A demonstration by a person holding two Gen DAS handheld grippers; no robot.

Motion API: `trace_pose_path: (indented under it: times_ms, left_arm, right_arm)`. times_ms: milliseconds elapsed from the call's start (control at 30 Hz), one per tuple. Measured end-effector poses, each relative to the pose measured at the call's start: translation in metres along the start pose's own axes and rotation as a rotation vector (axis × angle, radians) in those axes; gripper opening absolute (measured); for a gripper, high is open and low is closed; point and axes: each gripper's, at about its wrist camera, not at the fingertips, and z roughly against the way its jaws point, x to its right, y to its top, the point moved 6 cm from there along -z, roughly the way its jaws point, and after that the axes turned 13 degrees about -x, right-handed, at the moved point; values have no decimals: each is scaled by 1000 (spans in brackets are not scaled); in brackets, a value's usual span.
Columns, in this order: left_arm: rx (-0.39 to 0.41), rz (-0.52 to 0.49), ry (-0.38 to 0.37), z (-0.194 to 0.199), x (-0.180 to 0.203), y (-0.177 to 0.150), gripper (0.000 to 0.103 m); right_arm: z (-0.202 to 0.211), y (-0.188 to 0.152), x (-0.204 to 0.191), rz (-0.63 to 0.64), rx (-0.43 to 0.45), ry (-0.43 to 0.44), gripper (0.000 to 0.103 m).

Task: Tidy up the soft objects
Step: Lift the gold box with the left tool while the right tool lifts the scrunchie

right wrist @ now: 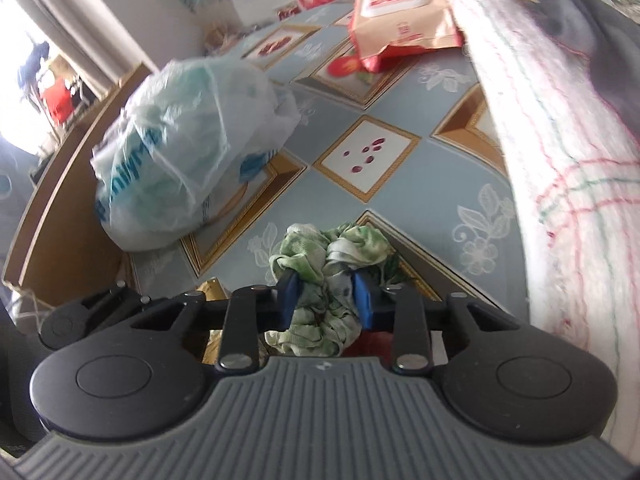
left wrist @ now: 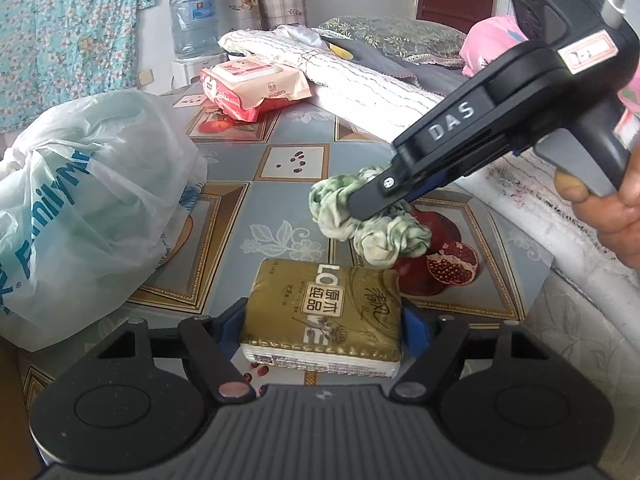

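My left gripper [left wrist: 322, 320] is shut on a gold tissue pack [left wrist: 324, 316], held between its blue pads just above the patterned tablecloth. My right gripper [right wrist: 326, 294] is shut on a green-and-white scrunchie [right wrist: 332, 256]; it also shows in the left wrist view [left wrist: 362, 204], where the scrunchie [left wrist: 372, 232] hangs from its tip above the table, just beyond the tissue pack. A white plastic shopping bag [left wrist: 84, 200] with blue lettering sits on the left; it also shows in the right wrist view [right wrist: 180, 156].
A pink wet-wipes pack [left wrist: 252, 84] lies at the far side of the table [left wrist: 280, 200]. Folded white blankets [left wrist: 360, 80] and bedding border the right side. A water bottle [left wrist: 192, 24] stands at the back. The table's wooden edge [right wrist: 60, 184] runs on the left.
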Motion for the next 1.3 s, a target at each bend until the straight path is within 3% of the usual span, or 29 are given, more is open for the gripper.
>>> trace_pose_path:
  times_ms: [233,400,500,567,633,733,1100,1300]
  left_arm:
    - [33,-13,18,13,7,3,77]
    - [54,-31,32,21,13,3,77]
    - [49,-36,38,23,14,0,77]
    - [46,-33,41,25,14,-4,77]
    - [44,-28,46,29,12,-8,77]
    - [47,-21,57,37,9,-13,77]
    - [117,5,77,113,-16,-32,77]
    - [134,133,92,161,-64,-44,77]
  right_arm:
    - [27,-5,5,-34,81,60,16]
    - [38,-9,5,-37,119,72,15]
    - [36,-10,4,-38,96,74,19]
    - [32,-10,2,-29,85,67,28]
    - [28,-9,-2,-16,77,36,51]
    - [21,-6,-11,36,68,-6,66]
    - [1,9,-41,189,16,-33,82]
    - [-24,12,-47,240,-9,-89,83]
